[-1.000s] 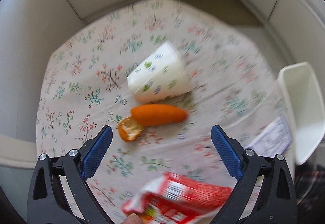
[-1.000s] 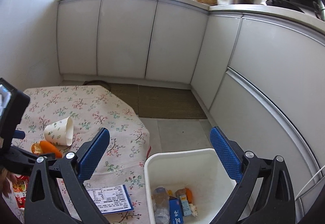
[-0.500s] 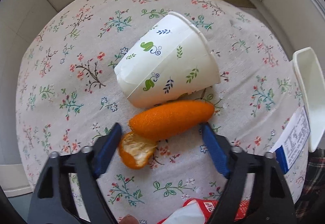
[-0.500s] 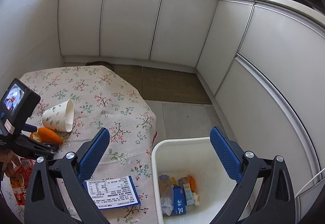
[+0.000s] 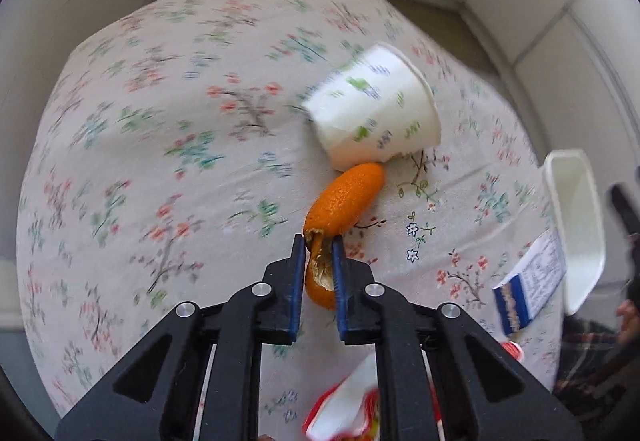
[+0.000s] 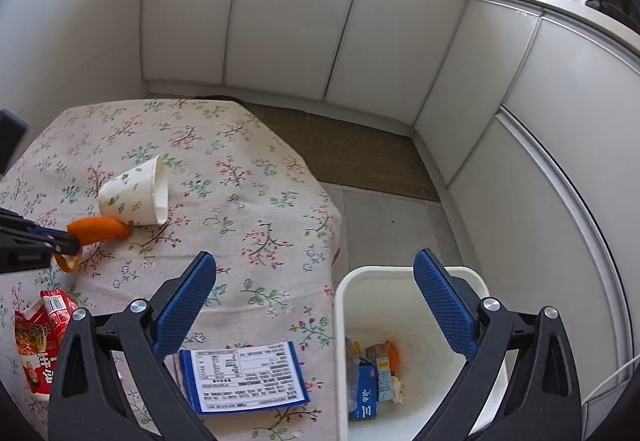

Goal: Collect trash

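So the floral worktop (image 6: 248,209) sits left of the white bin (image 6: 404,277), and the peel has to go that way. Left tool (image 5: 317,253) just clamped onto the orange peel (image 5: 344,197); its long axis points toward the paper cup (image 5: 376,109). Right tool (image 6: 316,301) gapes empty above the bin.

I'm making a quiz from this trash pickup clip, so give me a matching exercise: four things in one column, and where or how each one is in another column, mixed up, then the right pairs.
Things:
1. orange peel
2. paper cup
3. blue and white leaflet
4. white bin

States:
A. lying on its side on the floral tablecloth
B. on the floor beside the table, trash inside
C. pinched in the left gripper
D. flat near the table's edge

Pairs: 1-C, 2-A, 3-D, 4-B
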Demonstrator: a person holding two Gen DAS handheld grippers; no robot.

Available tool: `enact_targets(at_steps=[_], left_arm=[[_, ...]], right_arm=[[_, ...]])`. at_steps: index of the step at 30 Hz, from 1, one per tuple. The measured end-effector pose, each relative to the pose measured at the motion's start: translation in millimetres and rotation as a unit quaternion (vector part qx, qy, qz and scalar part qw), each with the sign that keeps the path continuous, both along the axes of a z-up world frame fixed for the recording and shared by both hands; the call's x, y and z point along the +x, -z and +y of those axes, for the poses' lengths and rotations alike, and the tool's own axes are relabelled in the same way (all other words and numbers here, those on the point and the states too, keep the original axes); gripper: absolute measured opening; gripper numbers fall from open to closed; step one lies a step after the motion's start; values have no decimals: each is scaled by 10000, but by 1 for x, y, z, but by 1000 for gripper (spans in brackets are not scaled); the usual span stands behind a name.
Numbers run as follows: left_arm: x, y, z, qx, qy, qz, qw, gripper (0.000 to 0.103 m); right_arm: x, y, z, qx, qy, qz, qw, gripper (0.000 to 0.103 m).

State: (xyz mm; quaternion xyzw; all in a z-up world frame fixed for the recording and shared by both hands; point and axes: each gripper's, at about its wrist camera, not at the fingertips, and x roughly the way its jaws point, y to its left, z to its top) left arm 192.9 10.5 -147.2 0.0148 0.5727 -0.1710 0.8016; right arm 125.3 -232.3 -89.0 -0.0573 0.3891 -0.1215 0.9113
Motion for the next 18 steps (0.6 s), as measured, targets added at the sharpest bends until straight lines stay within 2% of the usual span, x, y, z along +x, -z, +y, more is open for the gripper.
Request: enact_targets(at_steps=[3,6,9,11,13,15,16,18], left_arm=[[-12,-21,25,-319,-453,-203,9983,12],[-15,-46,39,-580,-865,-548,9931,12],[-15,-63,58,-503,-1136,-1129,9858,12],[-18,-73,69,-552,-1258,-1436,9801,11],[-15,-82,82,-711,-1338,-1494,9771,11],[-12,-90,93,-844,-1426,-1574,9735,11],[-13,-93,98,-871,-1472,-1617,9719,11],[-12,-96,107,-960,-1546,-1636,9696,11]], right_arm=[[14,10,4,620,-55,356,9974,96],[33,21,9,1464,172,836,9855,96],[60,34,20,2557,576,1293,9563,96],[78,45,33,3236,836,1582,9291,96],[93,49,49,3379,1024,1652,9209,96],[105,51,62,3284,1114,1630,9237,96],[112,55,68,3300,1215,1656,9214,96],[120,65,73,3496,1434,1777,9086,96]])
